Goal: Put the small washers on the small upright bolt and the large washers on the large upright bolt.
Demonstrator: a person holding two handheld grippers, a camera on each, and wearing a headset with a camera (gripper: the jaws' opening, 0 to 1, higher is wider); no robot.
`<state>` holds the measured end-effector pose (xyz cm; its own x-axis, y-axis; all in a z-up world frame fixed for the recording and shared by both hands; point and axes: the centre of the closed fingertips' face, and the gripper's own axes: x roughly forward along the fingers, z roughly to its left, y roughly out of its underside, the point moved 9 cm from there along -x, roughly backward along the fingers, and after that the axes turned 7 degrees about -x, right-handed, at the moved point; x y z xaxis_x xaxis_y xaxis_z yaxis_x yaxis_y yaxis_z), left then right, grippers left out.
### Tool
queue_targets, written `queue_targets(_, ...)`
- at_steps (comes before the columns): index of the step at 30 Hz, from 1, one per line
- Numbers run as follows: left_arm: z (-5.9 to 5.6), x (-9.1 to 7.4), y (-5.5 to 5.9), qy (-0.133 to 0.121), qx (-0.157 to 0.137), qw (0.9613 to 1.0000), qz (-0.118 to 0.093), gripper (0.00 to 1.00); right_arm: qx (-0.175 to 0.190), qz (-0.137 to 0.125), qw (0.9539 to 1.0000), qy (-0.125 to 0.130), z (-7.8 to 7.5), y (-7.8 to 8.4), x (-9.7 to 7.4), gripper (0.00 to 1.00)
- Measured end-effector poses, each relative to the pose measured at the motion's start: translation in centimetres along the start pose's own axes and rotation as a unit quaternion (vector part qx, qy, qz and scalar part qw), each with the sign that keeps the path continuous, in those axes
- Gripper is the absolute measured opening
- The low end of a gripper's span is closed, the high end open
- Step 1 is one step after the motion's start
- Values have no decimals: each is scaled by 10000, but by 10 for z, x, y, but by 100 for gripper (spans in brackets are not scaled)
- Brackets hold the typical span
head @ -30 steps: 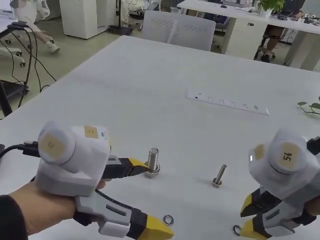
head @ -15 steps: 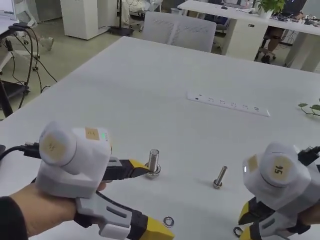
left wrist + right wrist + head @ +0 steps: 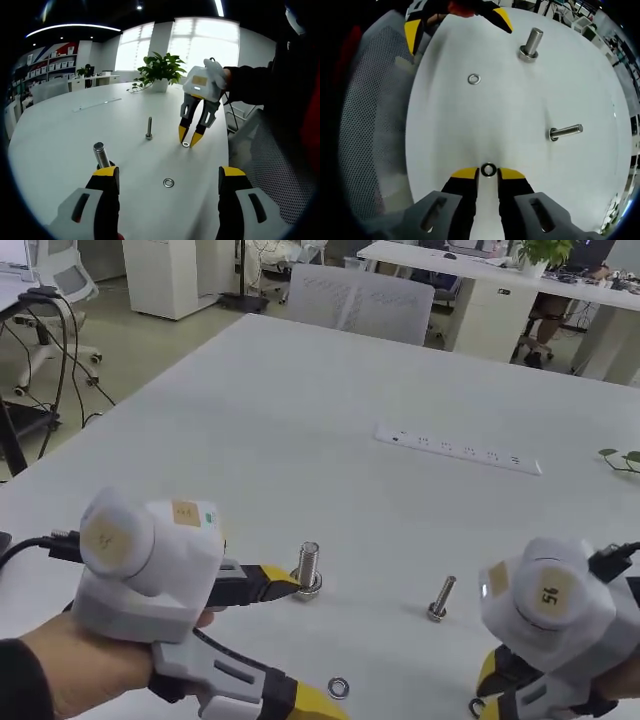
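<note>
The right tool (image 3: 488,173), barely open, straddled a small silver steel washer (image 3: 483,170), likely light and slippery; pinch its rim.

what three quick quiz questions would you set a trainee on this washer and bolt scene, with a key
1. True or false: the left gripper has its jaws wide apart.
2. Which bolt stands right beside one left gripper fingertip? A) large bolt B) small bolt C) neither
3. Fill in: ___ loose washers lie flat on the table, the first washer at the tips of the right gripper, the second washer nearer the left gripper.
Key: 1 true; 2 A; 3 two.
</note>
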<state>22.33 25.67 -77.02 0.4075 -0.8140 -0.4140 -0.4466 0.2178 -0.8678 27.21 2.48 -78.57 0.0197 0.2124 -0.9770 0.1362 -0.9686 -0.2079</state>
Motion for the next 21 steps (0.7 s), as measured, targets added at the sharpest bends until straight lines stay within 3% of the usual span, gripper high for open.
queue_targets(21,0,1,0,17,-12,10000,2,81,34,-20,10000,-27,0,1,-1,14)
